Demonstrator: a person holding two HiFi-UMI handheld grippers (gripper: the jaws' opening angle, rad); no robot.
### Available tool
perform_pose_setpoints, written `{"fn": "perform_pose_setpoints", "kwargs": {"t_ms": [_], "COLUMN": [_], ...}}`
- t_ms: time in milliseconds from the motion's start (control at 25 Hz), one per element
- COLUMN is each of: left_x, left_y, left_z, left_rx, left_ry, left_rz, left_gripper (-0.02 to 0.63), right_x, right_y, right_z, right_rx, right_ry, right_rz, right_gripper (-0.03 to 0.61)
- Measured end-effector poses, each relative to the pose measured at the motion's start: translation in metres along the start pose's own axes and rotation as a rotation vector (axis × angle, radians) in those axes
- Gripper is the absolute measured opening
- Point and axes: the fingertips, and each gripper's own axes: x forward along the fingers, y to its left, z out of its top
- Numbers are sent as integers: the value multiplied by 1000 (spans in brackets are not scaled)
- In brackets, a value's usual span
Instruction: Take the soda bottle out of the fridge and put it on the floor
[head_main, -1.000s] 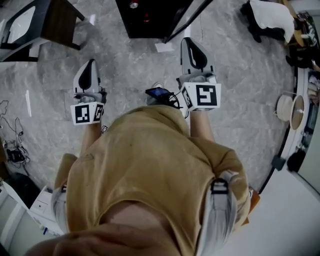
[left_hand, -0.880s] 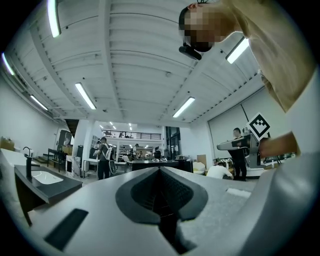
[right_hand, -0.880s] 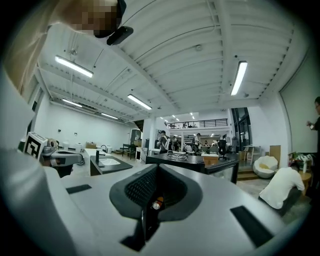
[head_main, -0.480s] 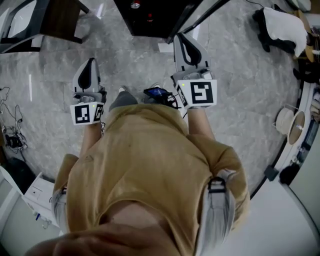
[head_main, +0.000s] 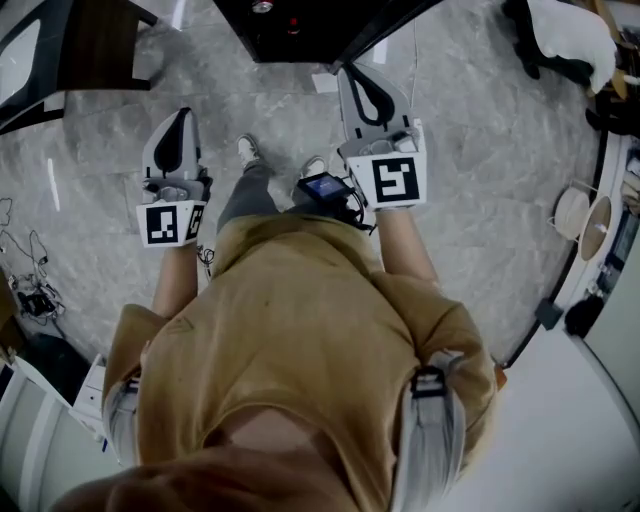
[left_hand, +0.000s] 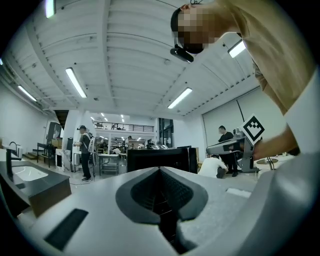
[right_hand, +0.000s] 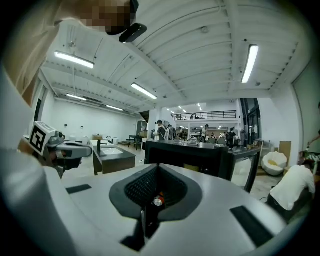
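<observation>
A low black fridge (head_main: 300, 30) stands at the top of the head view with its door (head_main: 385, 35) swung open to the right. A small red and white object (right_hand: 158, 201) shows through the hollow of the right jaws; I cannot tell whether it is the soda bottle. My left gripper (head_main: 181, 118) is held over the grey floor, short and left of the fridge, shut and empty. My right gripper (head_main: 352, 72) points at the open door's edge, shut with nothing in it. In the gripper views the fridge (left_hand: 160, 159) (right_hand: 200, 157) lies straight ahead.
A dark counter with a sink (head_main: 60, 50) stands at the left. A white-cushioned chair (head_main: 560, 35) is at the upper right, spools (head_main: 580, 215) by the right wall, cables (head_main: 30, 295) at the left. The person's foot (head_main: 247, 150) is stepped forward. Other people stand in the far background.
The person has walked toward the fridge; it has slid to the top edge. Both grippers have moved up in the frame, still shut, and a foot has come forward between them.
</observation>
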Motion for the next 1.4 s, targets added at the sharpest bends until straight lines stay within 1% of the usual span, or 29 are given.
{"fn": "perform_pose_setpoints", "kwargs": {"t_ms": [120, 240, 400, 520, 600, 680, 800, 880, 1000, 1040, 1080, 1120, 1240, 1400], "left_x": [21, 37, 69, 81, 86, 91, 92, 92, 102, 107, 111, 113, 115, 121], "left_y": [16, 22, 39, 40, 44, 56, 70, 68, 61, 59, 57, 55, 45, 38], "left_z": [-22, -54, -89, -112, -123, -132, -146, -157, -183, -193, -202, -210, -229, -264], "left_rx": [7, -9, -9, -11, 5, 17, 7, 13, 23, 23, 20, 15, 7, 6], "left_ry": [10, 39, 34, 22, 23, 24, 29, 38, 48, 49, 51, 54, 60, 61], "left_rz": [-30, -77, -107, -117, -95, -52, -2, -6, -37, -45, -51, -56, -75, -95], "left_gripper": [2, 2, 2, 2, 2, 2, 2, 2, 2, 2, 2, 2, 2, 2], "right_x": [28, 46, 85, 97, 100, 103, 109, 114, 128, 134, 139, 144, 150, 161], "right_y": [5, 9, 9, 9, 4, -1, -4, -3, -5, -7, -8, -9, -4, 1], "right_z": [-31, -70, -111, -137, -151, -163, -183, -197, -225, -235, -243, -250, -268, -304], "right_rx": [3, 26, 14, 1, -3, -7, -8, -11, -14, -13, -12, -14, -37, -62], "right_ry": [13, 71, 107, 115, 113, 109, 119, 123, 130, 131, 131, 129, 123, 125], "right_rz": [-3, -25, -18, -11, -7, -8, -2, 14, 36, 41, 47, 54, 72, 89], "right_gripper": [3, 3, 3, 3, 3, 3, 3, 3, 5, 17, 76, 103, 94, 94]}}
